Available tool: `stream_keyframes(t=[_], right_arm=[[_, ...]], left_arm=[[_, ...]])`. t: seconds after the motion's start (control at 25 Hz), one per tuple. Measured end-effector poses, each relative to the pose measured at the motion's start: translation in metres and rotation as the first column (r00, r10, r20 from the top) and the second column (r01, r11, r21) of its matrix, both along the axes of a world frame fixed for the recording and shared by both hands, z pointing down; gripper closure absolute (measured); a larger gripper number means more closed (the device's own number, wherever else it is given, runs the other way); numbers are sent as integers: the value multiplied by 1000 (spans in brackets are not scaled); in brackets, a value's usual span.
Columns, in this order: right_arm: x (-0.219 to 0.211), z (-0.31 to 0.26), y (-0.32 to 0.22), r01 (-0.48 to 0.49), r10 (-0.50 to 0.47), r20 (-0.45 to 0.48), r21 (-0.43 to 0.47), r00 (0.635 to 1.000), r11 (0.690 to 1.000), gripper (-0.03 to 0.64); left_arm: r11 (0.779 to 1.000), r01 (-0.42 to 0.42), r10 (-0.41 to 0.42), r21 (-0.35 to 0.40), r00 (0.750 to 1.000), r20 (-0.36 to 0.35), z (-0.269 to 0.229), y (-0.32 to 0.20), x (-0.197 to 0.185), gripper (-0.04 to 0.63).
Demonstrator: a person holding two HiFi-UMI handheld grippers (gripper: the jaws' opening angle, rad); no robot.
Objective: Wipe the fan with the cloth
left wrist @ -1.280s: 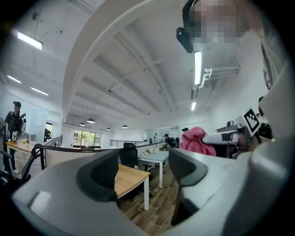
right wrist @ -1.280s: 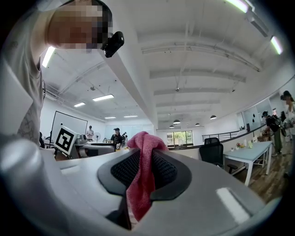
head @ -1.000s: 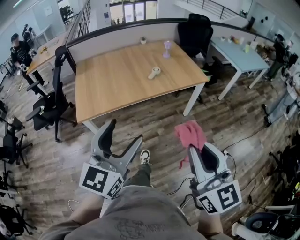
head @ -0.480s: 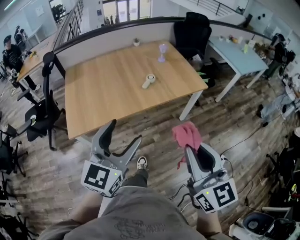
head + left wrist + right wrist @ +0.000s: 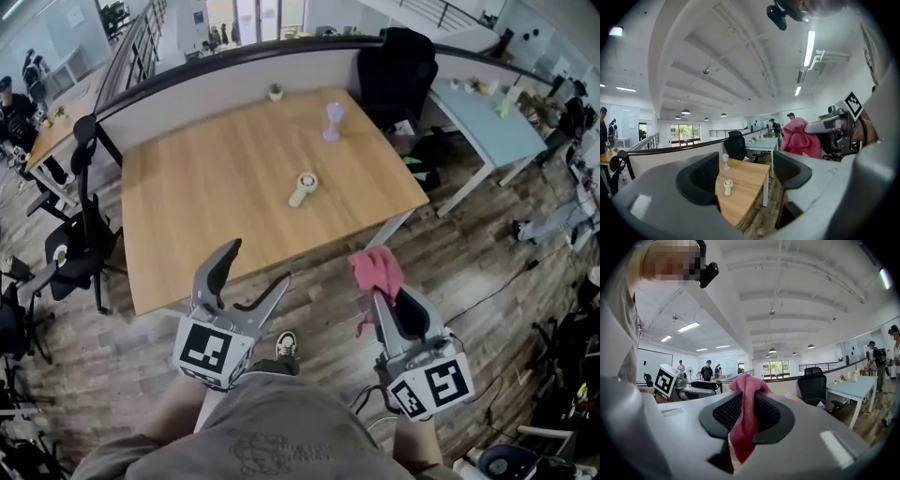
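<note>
A small cream hand-held fan (image 5: 302, 188) lies on the wooden table (image 5: 216, 216), near its middle; it also shows between the jaws in the left gripper view as the fan (image 5: 726, 187). A pink cloth (image 5: 377, 270) bunches out of my right gripper (image 5: 379, 292), which is shut on it, held above the floor short of the table's near edge. In the right gripper view the cloth (image 5: 746, 413) hangs between the closed jaws. My left gripper (image 5: 251, 272) is open and holds nothing, also above the floor before the table.
A small lilac lamp-like object (image 5: 333, 121) and a little pot (image 5: 275, 92) stand at the table's far side. Black office chairs stand at the left (image 5: 80, 234) and behind the table (image 5: 394, 66). A light-blue desk (image 5: 483, 117) is to the right. Cables (image 5: 487, 291) lie on the floor.
The table has come nearer in the head view as I walk toward it. Both grippers keep the same pose, the right one still holding the cloth.
</note>
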State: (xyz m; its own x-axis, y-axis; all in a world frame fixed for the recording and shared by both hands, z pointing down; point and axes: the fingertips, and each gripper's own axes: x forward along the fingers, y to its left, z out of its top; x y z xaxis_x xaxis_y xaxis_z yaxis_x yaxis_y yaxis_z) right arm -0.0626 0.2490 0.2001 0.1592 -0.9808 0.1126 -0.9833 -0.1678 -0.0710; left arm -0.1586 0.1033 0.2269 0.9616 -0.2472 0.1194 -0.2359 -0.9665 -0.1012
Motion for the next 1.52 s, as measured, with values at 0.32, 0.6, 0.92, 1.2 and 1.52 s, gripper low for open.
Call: stream_keyframes(t=[0.32,0.6,0.92,1.2,1.52], right_arm=[[45,8,-79,2,-2,0,-29,1000,1000,538],[71,16,-121,13,-13,8,-43,1000,999,537],[117,29,-158,72,-71,23,-53,997,996,538],[176,27,-206,190,-190,8,-49,982,981,538],[257,27,-259,369,-368,28,-62,929,927,538]], left_arm=[[1000,-6,6,-29,999,32,17,-74,42,247],[1000,-11,12,-23,998,64,28,-106,66,245],[999,45,-43,-29,995,88,40,-137,103,245],[984,177,-176,-3,979,104,40,-178,149,243],[936,352,-350,3,930,115,31,-208,209,236]])
